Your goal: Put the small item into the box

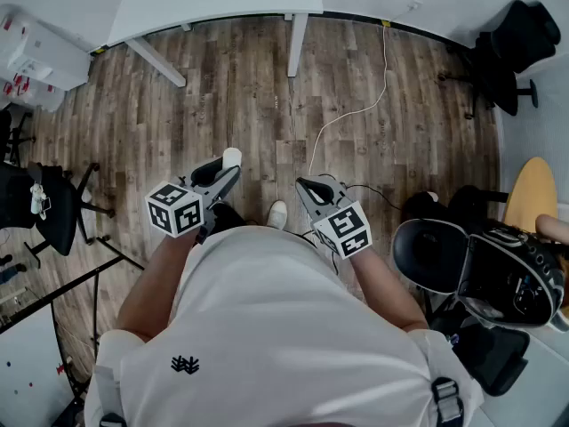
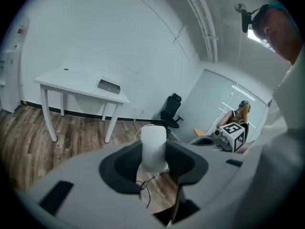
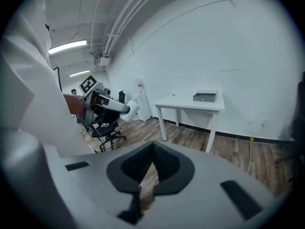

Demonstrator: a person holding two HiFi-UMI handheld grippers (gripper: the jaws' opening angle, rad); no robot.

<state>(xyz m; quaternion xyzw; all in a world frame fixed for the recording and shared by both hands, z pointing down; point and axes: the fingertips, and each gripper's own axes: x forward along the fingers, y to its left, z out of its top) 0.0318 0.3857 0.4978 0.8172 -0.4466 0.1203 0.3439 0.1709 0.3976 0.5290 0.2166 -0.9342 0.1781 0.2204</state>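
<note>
Left gripper (image 1: 222, 174) jaws part-open, clamped on small white item (image 2: 153, 146), upright between pads, gripped so for carry. My right gripper (image 3: 152, 151) closed, empty, idle alongside. Box (image 2: 109, 85) on table (image 2: 66, 78) well ahead of tools; I judge approach needed.

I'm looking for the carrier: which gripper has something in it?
The left gripper: a small white item is clamped in its jaws. The right gripper has its jaws shut on nothing.

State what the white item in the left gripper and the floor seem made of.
White item: probably matte plastic or foam. It is smooth and evenly white with no glare, and I cannot tell which. Floor: wood or wood-look laminate planks, with visible grain and plank seams.
</note>
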